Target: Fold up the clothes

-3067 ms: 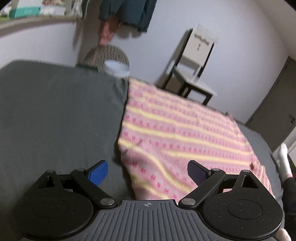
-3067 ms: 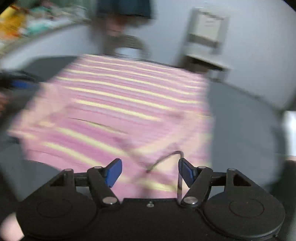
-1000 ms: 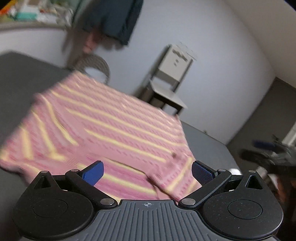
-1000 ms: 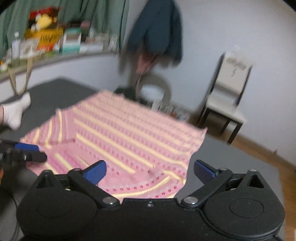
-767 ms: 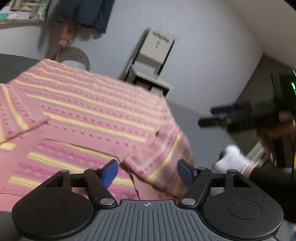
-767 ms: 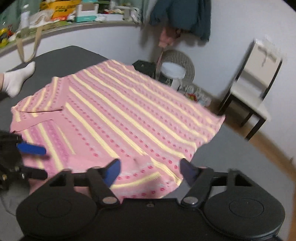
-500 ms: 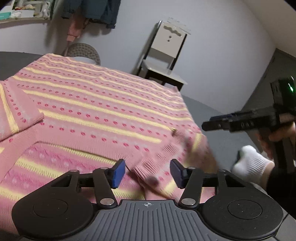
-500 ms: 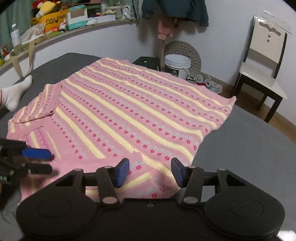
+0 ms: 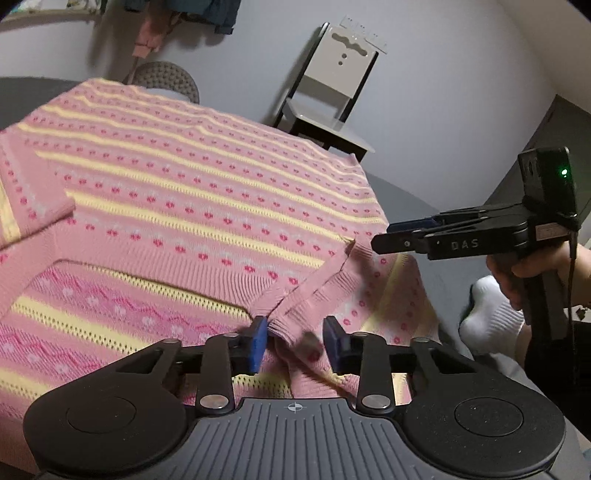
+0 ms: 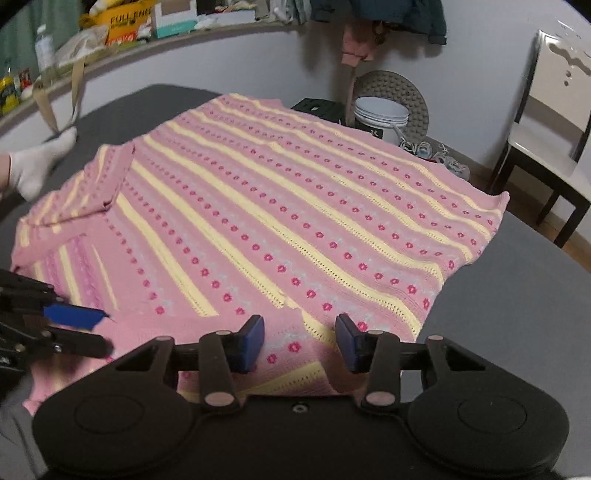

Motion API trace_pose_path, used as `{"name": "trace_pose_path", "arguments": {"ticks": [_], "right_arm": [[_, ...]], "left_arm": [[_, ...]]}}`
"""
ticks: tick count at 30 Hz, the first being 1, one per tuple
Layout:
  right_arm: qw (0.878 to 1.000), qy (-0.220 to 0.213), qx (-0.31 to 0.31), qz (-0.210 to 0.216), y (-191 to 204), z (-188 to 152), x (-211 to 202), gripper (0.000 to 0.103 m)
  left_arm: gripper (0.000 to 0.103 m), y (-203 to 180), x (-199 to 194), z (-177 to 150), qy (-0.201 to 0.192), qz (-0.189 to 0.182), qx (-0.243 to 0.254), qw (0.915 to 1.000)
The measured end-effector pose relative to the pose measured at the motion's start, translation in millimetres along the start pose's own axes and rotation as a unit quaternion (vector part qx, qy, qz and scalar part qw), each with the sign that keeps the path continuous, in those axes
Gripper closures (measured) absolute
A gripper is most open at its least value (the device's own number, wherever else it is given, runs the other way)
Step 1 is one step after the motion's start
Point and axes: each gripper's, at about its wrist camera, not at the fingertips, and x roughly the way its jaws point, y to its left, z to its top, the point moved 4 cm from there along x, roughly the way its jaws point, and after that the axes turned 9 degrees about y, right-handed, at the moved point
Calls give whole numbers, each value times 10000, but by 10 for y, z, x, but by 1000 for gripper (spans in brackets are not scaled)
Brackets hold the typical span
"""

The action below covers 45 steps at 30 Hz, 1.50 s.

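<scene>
Sweater (image 10: 295, 229), pink with yellow stripes, spread flat on the dark bed (image 10: 517, 295) in front of me.

My left gripper (image 9: 295, 338) has its jaws partly apart with the ribbed edge of a folded sleeve (image 9: 314, 291) lying between the pads, not clamped. My right gripper (image 10: 300, 338) sits low over the near hem, jaws apart, holding nothing. In the left wrist view it appears side-on at the sweater's right edge, gripped by a hand (image 9: 524, 273). A chair (image 9: 332, 96) stands by the wall.

Pale grey walls (image 9: 424, 74), white chair with dark legs (image 9: 334, 92) at far right, cluttered shelf (image 10: 147, 33) far left, dark jacket (image 10: 388, 14) hanging, white bucket (image 10: 380, 114) on floor
</scene>
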Motion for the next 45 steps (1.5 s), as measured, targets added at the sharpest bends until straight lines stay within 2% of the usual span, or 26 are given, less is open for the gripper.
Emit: {"name": "trace_pose_path", "arguments": {"ticks": [1, 2, 3, 4, 5, 7, 12, 18, 24, 27, 28, 29, 30, 31, 32, 34, 36, 38, 42, 45], "right_arm": [[10000, 31, -13, -14, 0, 4, 33, 62], [9999, 100, -27, 9, 0, 4, 71, 69], [9998, 169, -41, 32, -1, 4, 109, 75], [9997, 229, -49, 72, -2, 3, 139, 88], [9996, 263, -36, 138, -4, 1, 149, 94], [9996, 226, 28, 182, -7, 13, 127, 96], [9979, -14, 609, 217, -153, 26, 12, 97], [9879, 49, 1497, 391, -416, -50, 48, 97], [9836, 57, 1762, 381, -465, -69, 123, 97], [9838, 124, 1770, 248, -455, -91, 168, 88], [9838, 91, 1773, 249, -449, -89, 158, 79], [9841, 20, 1763, 213, -440, -78, 126, 66], [9848, -98, 1728, 126, -428, -63, 71, 61], [9855, -226, 1680, 33, -415, -50, 7, 55], [9861, -355, 1621, -50, -396, -36, -62, 54], [9874, -580, 1465, -128, -326, -7, -209, 54], [9891, -739, 1264, -136, -180, 38, -357, 49], [9913, -808, 1027, -171, -2, 79, -477, 35], [9966, -627, 527, -127, 380, 118, -587, 35], [9994, -341, -33, -111, 745, 92, -604, 35]], "left_arm": [[75, -4, 7, -5, -9, -6, 35, 10000], [82, -16, 11, -4, -4, -31, 90, 10000], [85, -22, 2, -5, -3, -28, 131, 9999], [91, -27, -5, -3, -13, -20, 161, 9999], [98, -23, -10, -2, -14, -39, 156, 9999], [98, -11, -19, 1, -13, -82, 139, 9999], [98, -5, -87, 31, -173, -150, 113, 9997], [98, -41, -70, 92, -217, -144, 207, 9994], [98, -1, 62, 187, -89, 95, 310, 9994], [97, 23, 105, 180, 21, 239, 311, 9992], [97, 25, 88, 176, -19, 209, 270, 9994], [92, 32, 55, 179, -66, 234, 213, 9995], [88, 51, 17, 185, -104, 314, 187, 9993], [74, 76, -39, 195, -150, 442, 204, 9987], [51, 101, -98, 205, -198, 574, 226, 9979], [25, 190, -269, 229, -396, 859, 228, 9953], [22, 356, -521, 269, -673, 1211, 131, 9903], [22, 571, -749, 314, -688, 1519, -65, 9860], [22, 986, -1308, 362, -681, 1884, -570, 9781], [22, 1121, -1587, 359, -472, 1837, -553, 9803]]}}
